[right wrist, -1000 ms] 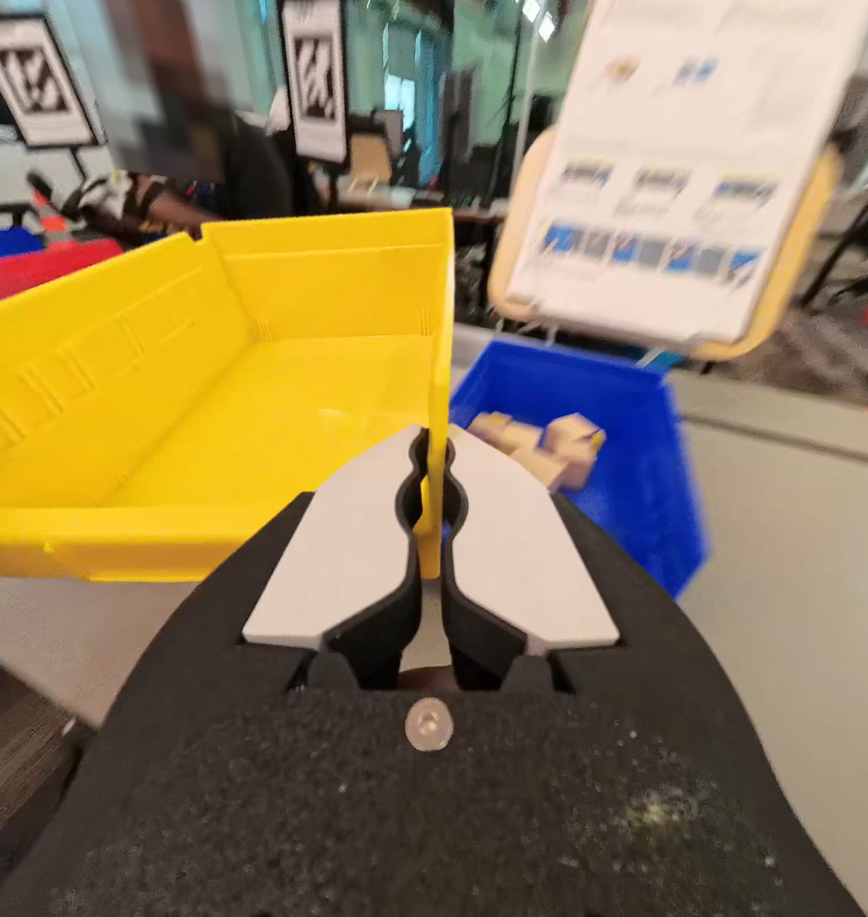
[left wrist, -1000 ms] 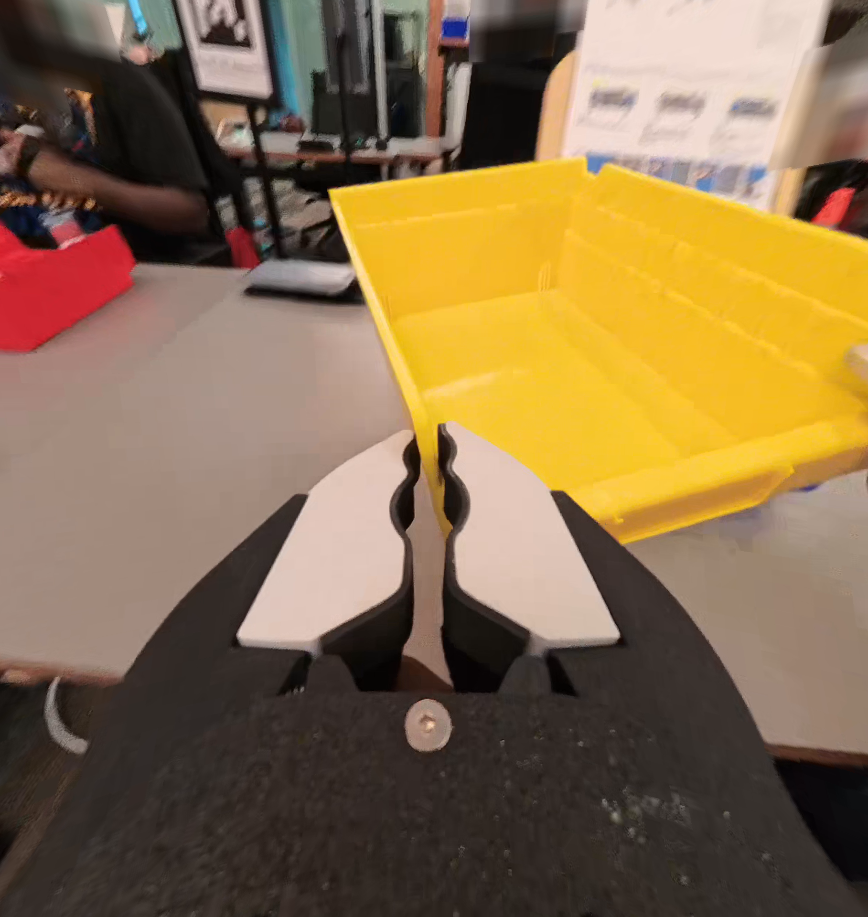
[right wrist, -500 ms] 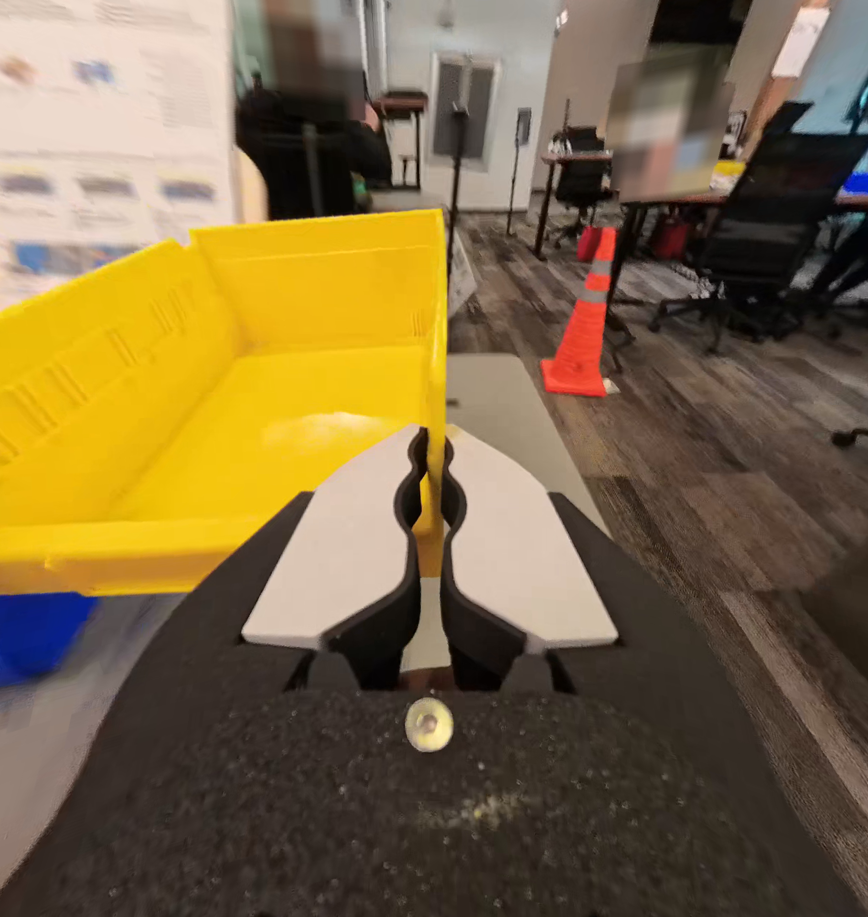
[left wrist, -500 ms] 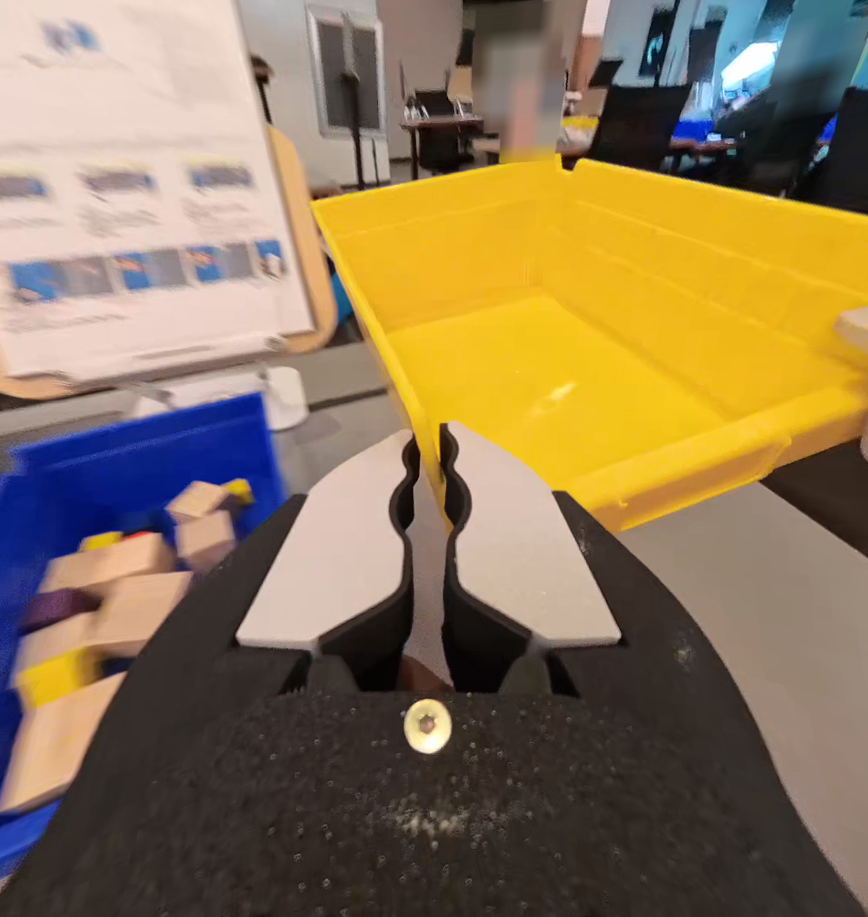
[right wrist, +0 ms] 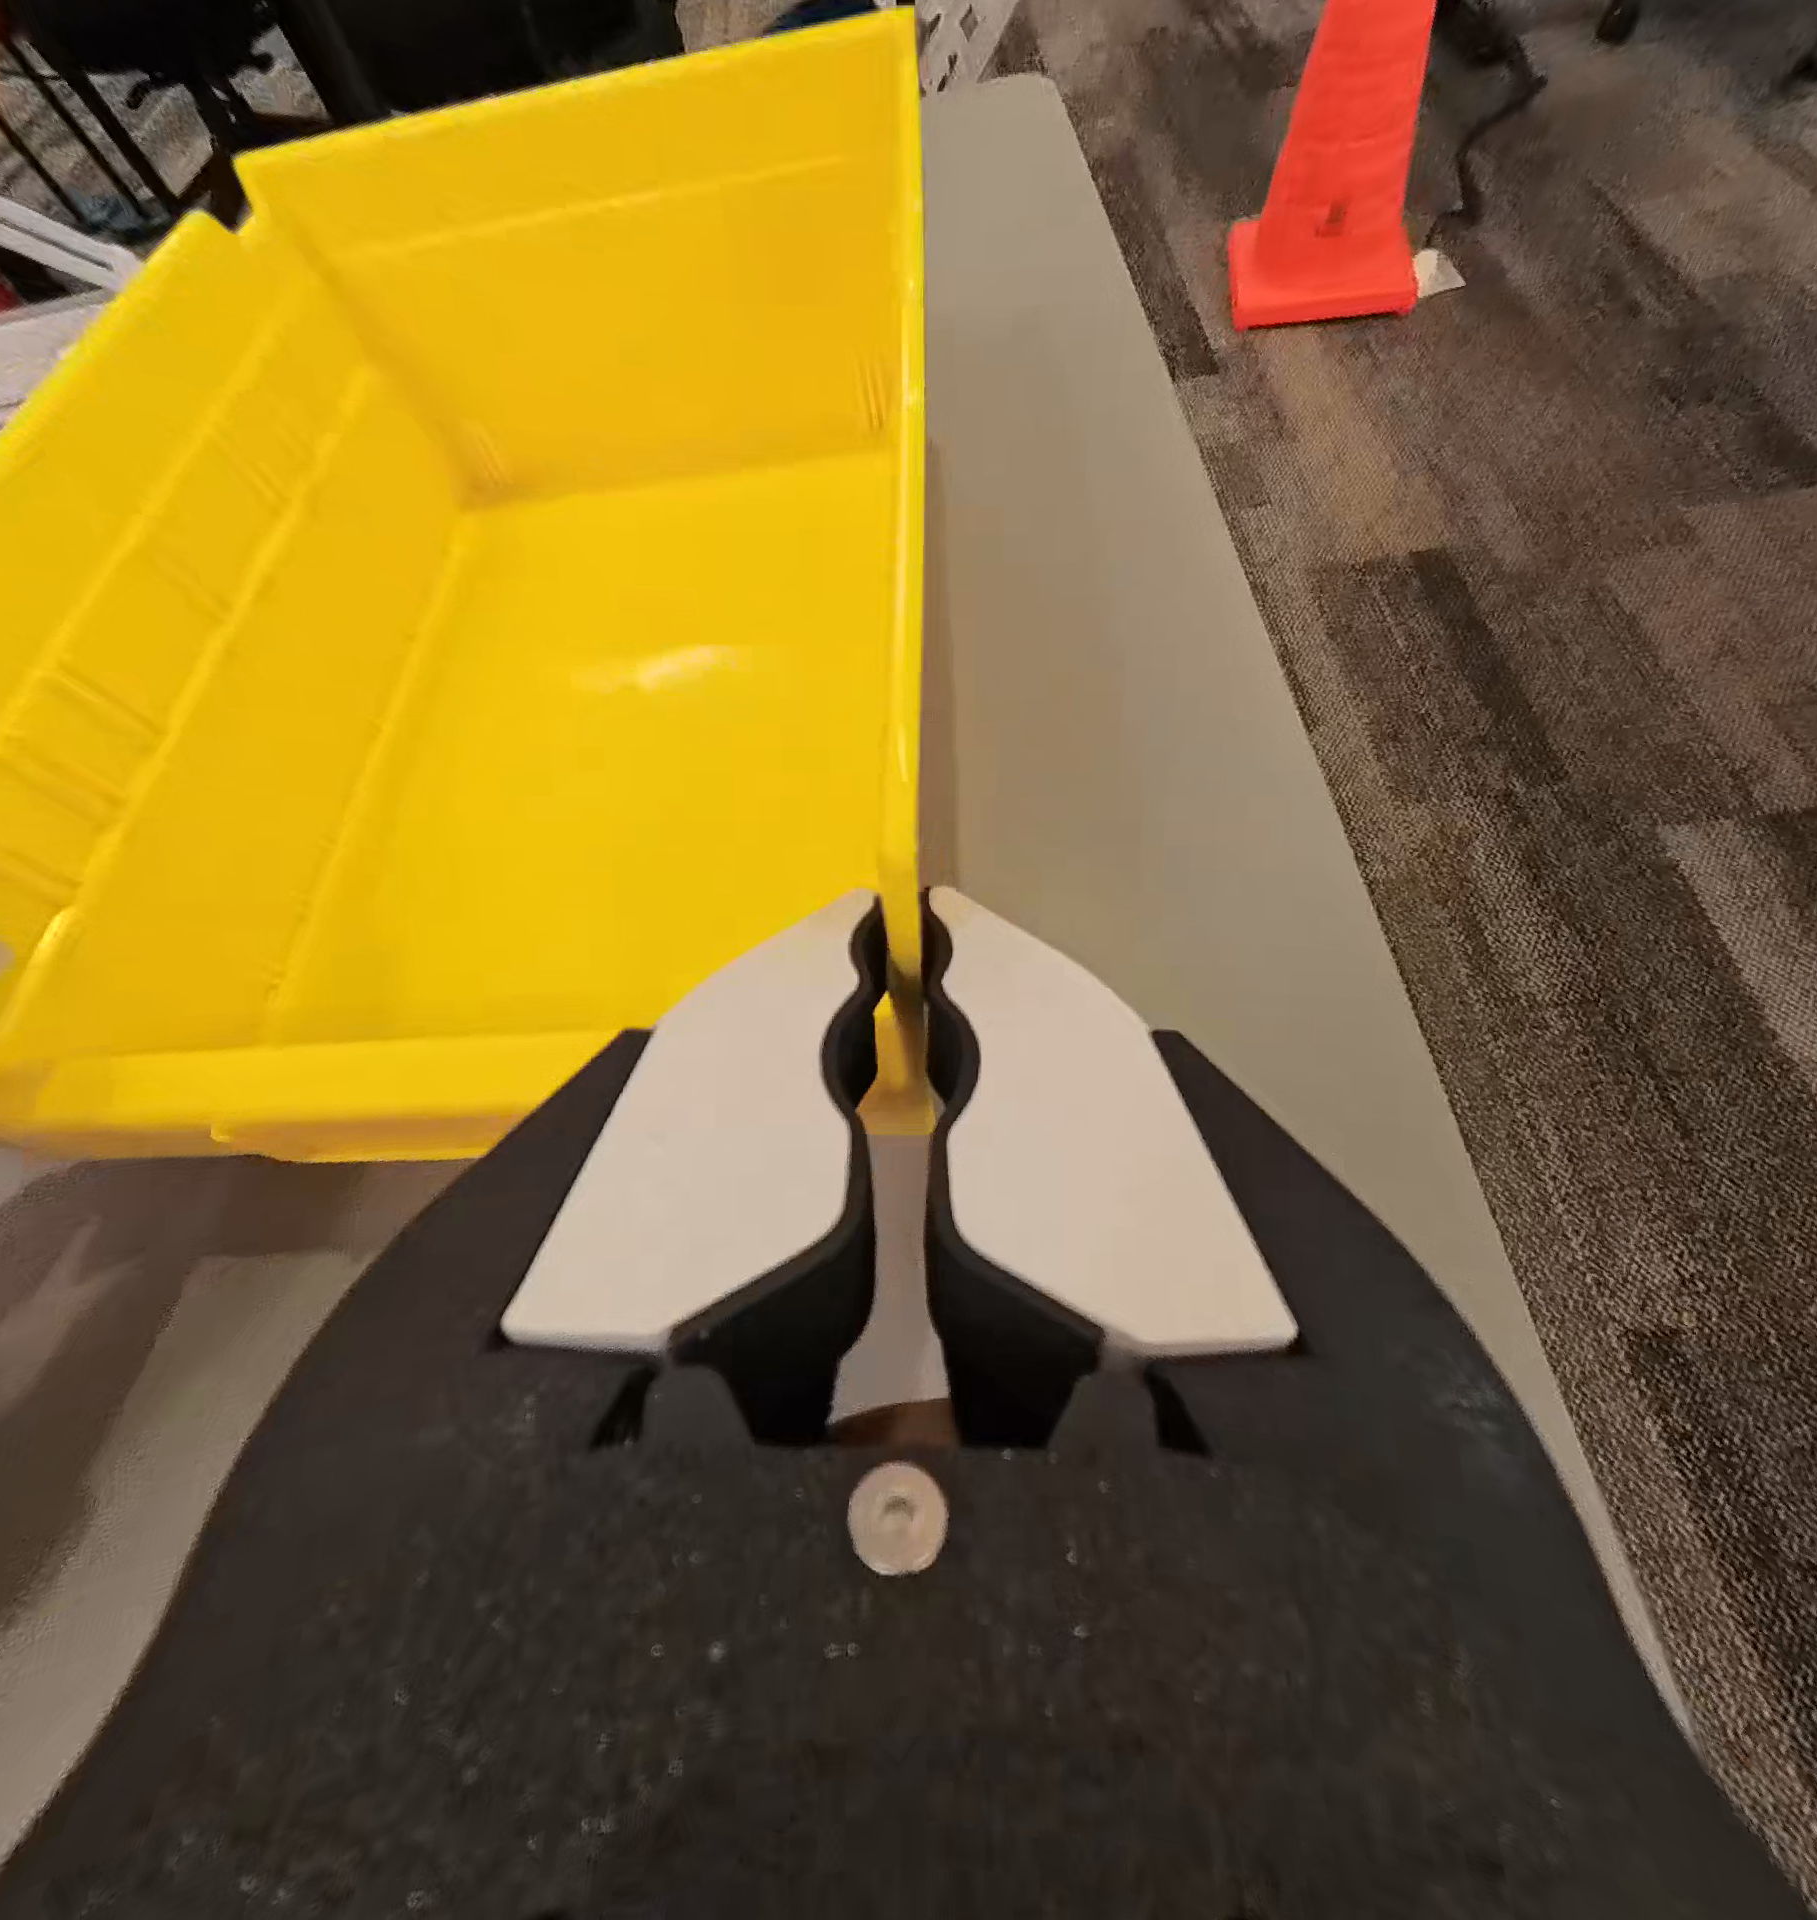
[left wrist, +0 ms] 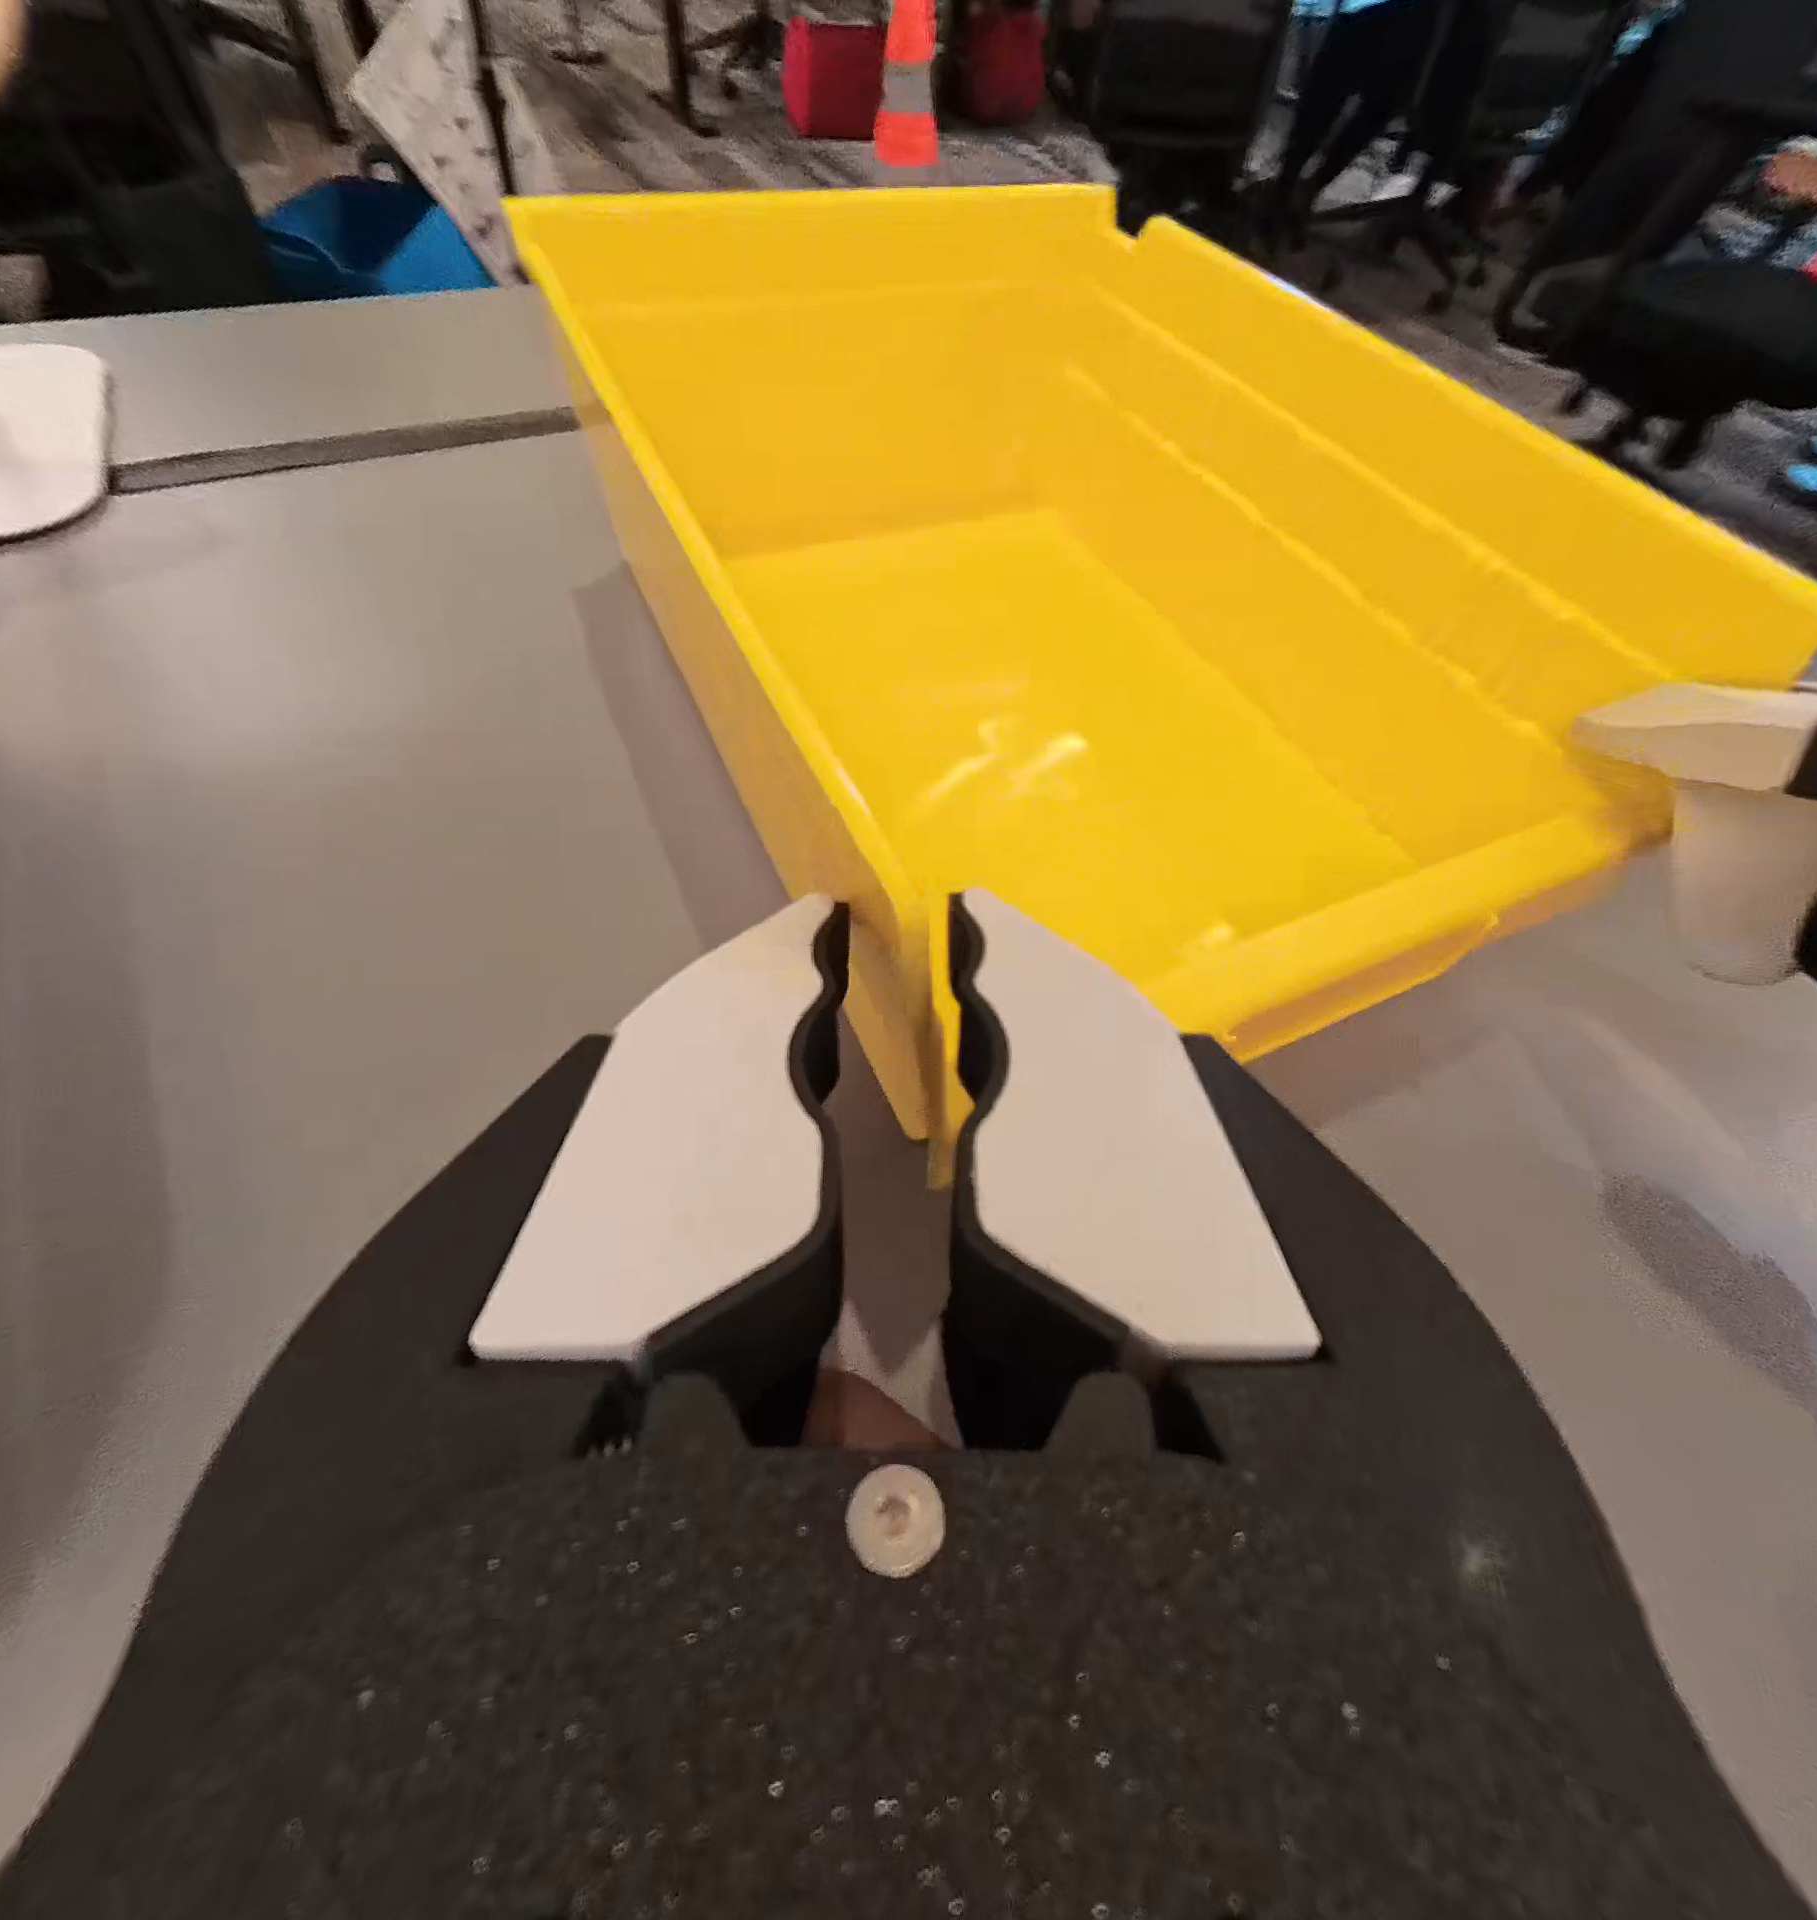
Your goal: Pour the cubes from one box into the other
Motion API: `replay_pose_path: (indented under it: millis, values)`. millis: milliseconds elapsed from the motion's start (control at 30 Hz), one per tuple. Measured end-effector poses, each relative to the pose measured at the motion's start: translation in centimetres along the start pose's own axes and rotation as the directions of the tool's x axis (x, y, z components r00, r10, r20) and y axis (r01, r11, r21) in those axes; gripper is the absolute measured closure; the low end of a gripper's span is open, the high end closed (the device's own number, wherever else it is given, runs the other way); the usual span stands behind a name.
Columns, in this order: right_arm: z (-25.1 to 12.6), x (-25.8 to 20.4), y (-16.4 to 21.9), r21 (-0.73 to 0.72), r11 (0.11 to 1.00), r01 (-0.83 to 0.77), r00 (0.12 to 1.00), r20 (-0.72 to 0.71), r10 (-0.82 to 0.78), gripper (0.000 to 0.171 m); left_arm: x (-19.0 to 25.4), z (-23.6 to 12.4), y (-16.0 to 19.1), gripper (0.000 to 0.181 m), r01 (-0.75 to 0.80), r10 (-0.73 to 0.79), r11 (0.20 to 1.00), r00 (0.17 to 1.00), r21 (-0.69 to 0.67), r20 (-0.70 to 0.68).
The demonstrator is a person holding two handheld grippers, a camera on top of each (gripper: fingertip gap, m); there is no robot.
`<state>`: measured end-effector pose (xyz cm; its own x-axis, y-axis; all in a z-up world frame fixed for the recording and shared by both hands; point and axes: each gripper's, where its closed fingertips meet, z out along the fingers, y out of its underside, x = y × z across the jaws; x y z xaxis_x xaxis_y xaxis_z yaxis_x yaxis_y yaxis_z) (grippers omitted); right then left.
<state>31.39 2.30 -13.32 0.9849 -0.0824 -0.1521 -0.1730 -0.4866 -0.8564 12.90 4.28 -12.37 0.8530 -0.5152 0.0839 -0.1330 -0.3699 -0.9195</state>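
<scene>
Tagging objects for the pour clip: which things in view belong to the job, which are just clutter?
Job:
yellow bin, empty
left gripper, jaws clamped on the bin's left wall
right gripper, jaws clamped on its right wall

Clutter:
orange traffic cone
white pad
blue container behind the table
office chairs

- The place looks like an open office used as a lab or test room.
- The floor (right wrist: 1569,727) is grey carpet tiles in a plank pattern.
- Black office chairs (left wrist: 1652,312) on wheels stand at the far right.
- An orange traffic cone (right wrist: 1340,166) stands on the floor at the far right, beside a long grey table (left wrist: 291,831).
- A blue bin (left wrist: 364,244) is far left, behind the table.
</scene>
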Motion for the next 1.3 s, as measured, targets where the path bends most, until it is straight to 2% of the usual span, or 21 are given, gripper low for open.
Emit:
replay_pose_path:
  millis: [67,133,233,300,400,500,567,667,733,767,800,867,900,967,1067,1133,1167,1233,1300]
  values:
    - [-0.4,0.3,0.2,-0.02,1.0,-0.015,0.999,-0.029,0.015,0.167,0.7,-0.5,0.4,0.161,-0.016,0.011,0.998,0.996,-0.056,-0.084]
    - [-1.2,0.8,-0.6,0.025,1.0,-0.01,0.997,-0.077,0.012,0.159,1.3,-2.1,0.3,0.145,-0.018,0.002,0.996,0.984,-0.088,-0.18]
    - [-3.2,1.4,-2.6,0.102,0.993,0.067,0.985,-0.163,-0.05,0.146,-1.2,-6.0,-1.2,0.143,-0.043,0.036,0.999,0.979,-0.029,-0.2]
    - [-4.7,0.8,-4.4,0.172,0.979,0.106,0.98,-0.183,-0.074,0.145,-3.9,-9.2,-1.9,0.14,-0.074,0.072,0.997,0.978,0.001,-0.195]
    - [-6.6,-2.4,-6.9,0.27,0.945,0.186,0.978,-0.147,-0.15,0.145,-10.0,-14.1,-2.3,0.14,-0.116,0.119,0.992,0.987,0.04,-0.106]
    - [-7.7,-7.6,-8.5,0.318,0.917,0.239,0.971,-0.06,-0.232,0.144,-18.8,-18.6,-2.0,0.142,-0.165,0.154,0.984,0.979,0.073,0.135]
    - [-7.9,-12.8,-8.9,0.352,0.907,0.23,0.963,0.051,-0.264,0.142,-24.6,-20.5,-0.6,0.142,-0.144,0.122,0.988,0.953,0.058,0.279]
    - [-6.4,-22.3,-6.4,0.322,0.913,0.251,0.919,0.216,-0.329,0.14,-29.7,-21.0,2.2,0.14,-0.069,0.054,0.997,0.934,0.03,0.354]
    - [-4.7,-29.3,-2.4,0.238,0.936,0.26,0.865,0.374,-0.335,0.131,-30.5,-20.8,2.0,0.157,-0.189,0.154,0.981,0.907,0.052,0.392]
    - [-3.9,-32.2,-0.4,0.194,0.954,0.228,0.851,0.437,-0.292,0.128,-30.9,-20.8,1.9,0.161,-0.239,0.203,0.971,0.877,0.03,0.435]
    - [-3.0,-34.5,1.5,0.145,0.973,0.181,0.846,0.482,-0.229,0.128,-31.3,-20.9,1.8,0.156,-0.25,0.214,0.968,0.851,0.013,0.481]
    - [-1.2,-37.6,4.6,0.041,0.992,0.121,0.854,0.505,-0.125,0.116,-31.2,-21.6,1.2,0.151,-0.228,0.177,0.973,0.841,0.038,0.512]
    - [-0.5,-38.5,5.5,0.026,0.992,0.127,0.862,0.492,-0.123,0.114,-30.5,-22.3,0.6,0.145,-0.221,0.15,0.971,0.855,0.087,0.496]
    - [0.7,-38.9,5.7,0.081,0.98,0.182,0.891,0.409,-0.199,0.113,-30.4,-23.7,0.3,0.145,-0.167,0.076,0.975,0.867,0.143,0.493]
    - [2.0,-39.1,5.1,0.133,0.963,0.235,0.915,0.305,-0.265,0.117,-32.1,-21.5,3.3,0.135,0.029,-0.041,0.999,0.908,0.036,0.416]
    - [2.5,-39.0,4.6,0.136,0.964,0.229,0.933,0.25,-0.257,0.124,-32.9,-19.7,4.4,0.135,0.091,-0.086,0.996,0.925,0.003,0.369]
    - [2.7,-38.8,4.5,0.133,0.965,0.226,0.941,0.226,-0.251,0.13,-33.2,-19.0,4.3,0.143,0.095,-0.092,0.995,0.932,0.011,0.35]
    - [3.2,-37.4,4.1,0.126,0.971,0.204,0.965,0.14,-0.221,0.167,-33.7,-18.3,3.3,0.176,0.077,-0.087,0.996,0.938,0.043,0.336]
    - [3.4,-37.6,4.1,0.115,0.969,0.219,0.967,0.109,-0.231,0.167,-34.2,-17.9,3.2,0.178,0.066,-0.07,0.998,0.933,0.024,0.353]
